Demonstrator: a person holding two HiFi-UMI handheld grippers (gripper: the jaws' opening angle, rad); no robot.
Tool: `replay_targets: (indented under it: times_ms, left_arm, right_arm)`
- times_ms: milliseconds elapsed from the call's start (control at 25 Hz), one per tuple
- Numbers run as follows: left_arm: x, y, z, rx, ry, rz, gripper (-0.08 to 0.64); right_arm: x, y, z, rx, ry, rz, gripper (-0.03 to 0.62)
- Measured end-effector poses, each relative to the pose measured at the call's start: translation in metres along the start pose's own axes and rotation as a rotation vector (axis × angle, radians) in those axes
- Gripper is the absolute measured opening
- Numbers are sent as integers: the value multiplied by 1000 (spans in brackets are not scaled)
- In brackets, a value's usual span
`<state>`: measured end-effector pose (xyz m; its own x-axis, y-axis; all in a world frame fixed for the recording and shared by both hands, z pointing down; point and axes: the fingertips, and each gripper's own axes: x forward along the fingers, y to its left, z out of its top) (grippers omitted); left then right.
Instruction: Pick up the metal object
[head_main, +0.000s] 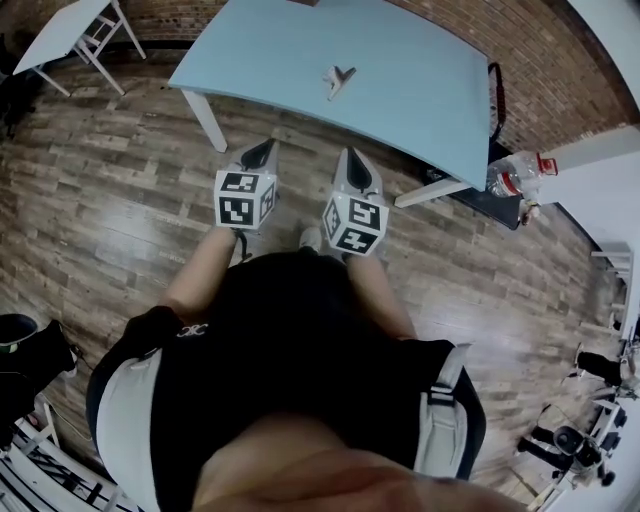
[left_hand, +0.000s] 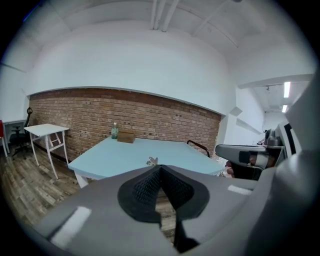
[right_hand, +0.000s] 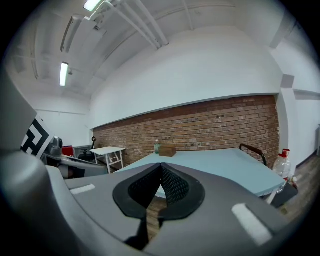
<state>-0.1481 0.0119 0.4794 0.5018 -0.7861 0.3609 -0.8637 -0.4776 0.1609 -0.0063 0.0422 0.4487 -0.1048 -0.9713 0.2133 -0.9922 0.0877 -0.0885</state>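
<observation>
A small silvery metal object (head_main: 337, 79) lies near the middle of the light blue table (head_main: 260, 55); in the left gripper view the metal object (left_hand: 152, 161) shows just above the jaw tips. My left gripper (head_main: 262, 153) and right gripper (head_main: 356, 170) hang side by side over the wooden floor, short of the table's near edge. Both point toward the table with nothing between their jaws. The left gripper (left_hand: 160, 169) has its tips together, and so does the right gripper (right_hand: 160, 166). In the right gripper view the metal object is hidden.
A brown box (left_hand: 126, 136) and a green bottle (left_hand: 114, 131) stand at the table's far end by the brick wall. A white side table (head_main: 68, 28) is at the left. A clear plastic bottle (head_main: 515, 174) and a dark chair (head_main: 493, 90) sit beyond the table's right corner.
</observation>
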Motion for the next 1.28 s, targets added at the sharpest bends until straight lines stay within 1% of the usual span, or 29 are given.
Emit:
replay_targets:
  times_ms: [160, 360, 640, 840, 920, 1000, 1120, 1200, 1280]
  left_arm:
    - [33, -10, 17, 27, 9, -13, 0]
    - [70, -16, 34, 8, 15, -8, 0]
    - [118, -20, 48, 2, 34, 34, 0]
    - [154, -28, 53, -22, 56, 47, 0]
    - [163, -31, 53, -34, 65, 49, 0]
    - [172, -39, 53, -39, 75, 48, 0]
    - [183, -49, 55, -27, 87, 45, 0]
    - [189, -46, 54, -25, 95, 51, 0]
    - [196, -41, 52, -43, 105, 56, 0]
  right_arm:
    - [26, -32, 13, 27, -11, -20, 14]
    - [59, -65, 26, 44, -7, -21, 14]
    - [104, -92, 31, 48, 18, 34, 14]
    - [126, -121, 37, 64, 13, 47, 14]
    - [130, -127, 36, 71, 14, 53, 14]
    - [134, -138, 28, 81, 37, 52, 14]
    - [143, -152, 19, 104, 75, 45, 14]
    - [148, -154, 17, 109, 79, 46, 14]
    - [155, -155, 15, 105, 84, 51, 14]
